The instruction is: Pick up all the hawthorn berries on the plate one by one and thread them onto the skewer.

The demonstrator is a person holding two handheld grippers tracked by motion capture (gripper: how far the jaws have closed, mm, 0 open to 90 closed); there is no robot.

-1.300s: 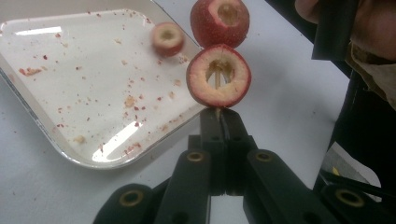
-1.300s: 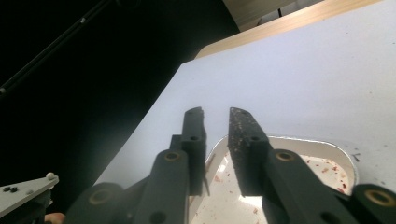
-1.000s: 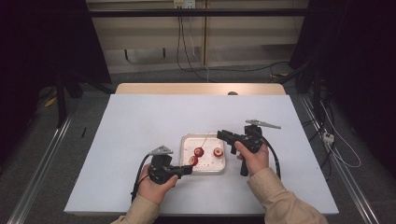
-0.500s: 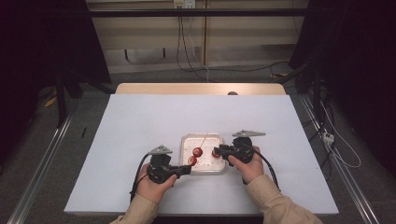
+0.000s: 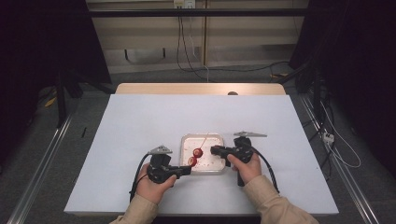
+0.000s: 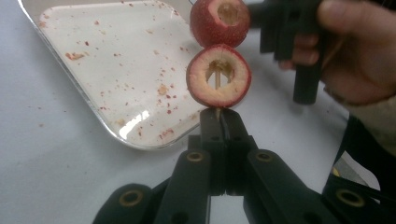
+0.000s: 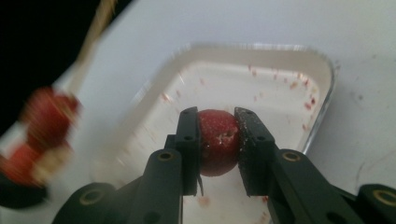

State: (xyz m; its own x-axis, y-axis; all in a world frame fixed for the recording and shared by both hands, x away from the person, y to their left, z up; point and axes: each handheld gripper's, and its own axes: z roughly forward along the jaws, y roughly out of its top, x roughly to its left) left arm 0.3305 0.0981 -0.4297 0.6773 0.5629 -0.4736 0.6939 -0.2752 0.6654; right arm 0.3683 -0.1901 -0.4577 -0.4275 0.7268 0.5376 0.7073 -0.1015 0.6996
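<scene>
Hands level, right tool [image 7: 218, 140] pinching fruit [image 7: 219, 144].

1. Around the tray [image 5: 204, 140]: bare white surface [image 5: 140, 121] beyond it, left and right, free for passing.
2. Over the tray: blocked by the skewer [image 5: 203, 140] with two red fruits [image 5: 198, 152], slanting up across the middle.
3. At the tray's near-left corner: left tool [image 5: 187, 170], clamped on the skewer's end.
4. At the tray's right edge: right tool [image 5: 214, 150], gripping a third red fruit [image 7: 218, 142]; just closed further.
</scene>
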